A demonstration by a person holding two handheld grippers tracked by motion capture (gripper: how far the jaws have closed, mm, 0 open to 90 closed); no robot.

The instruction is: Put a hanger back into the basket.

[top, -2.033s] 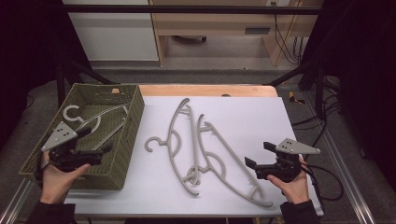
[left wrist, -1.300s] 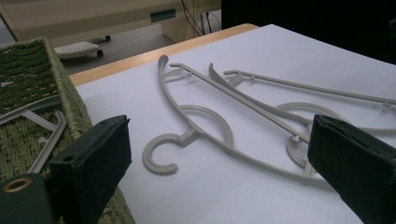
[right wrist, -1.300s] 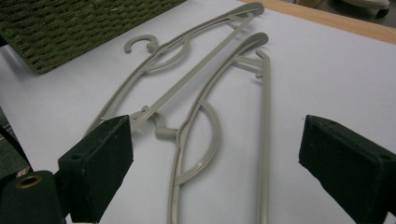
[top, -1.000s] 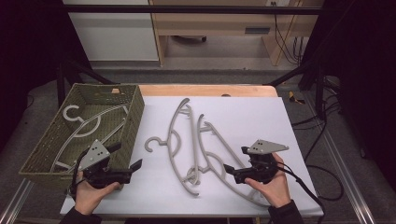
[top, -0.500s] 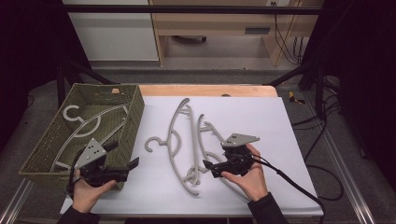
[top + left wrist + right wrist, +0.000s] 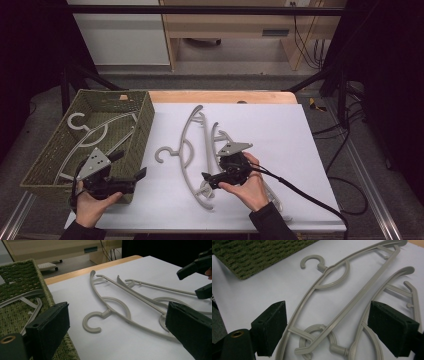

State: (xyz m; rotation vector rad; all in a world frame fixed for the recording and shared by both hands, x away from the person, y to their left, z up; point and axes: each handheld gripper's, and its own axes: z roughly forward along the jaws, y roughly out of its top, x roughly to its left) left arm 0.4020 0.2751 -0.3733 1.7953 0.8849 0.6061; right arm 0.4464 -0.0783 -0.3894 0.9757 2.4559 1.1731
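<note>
R gripper (image 6: 206,178) jaws wide, just been closing a bit, gripping nothing; low over near end of the 2 grey hangers, where 2nd hanger's (image 6: 216,142) hook lies inside the frame of the 1st hanger (image 6: 186,150). L gripper (image 6: 141,174) also spread wide, empty, at near right corner of green woven basket (image 6: 142,117), well apart from R. 3rd hanger (image 6: 95,131) lies in basket. Bare white table (image 6: 270,125) far and right
</note>
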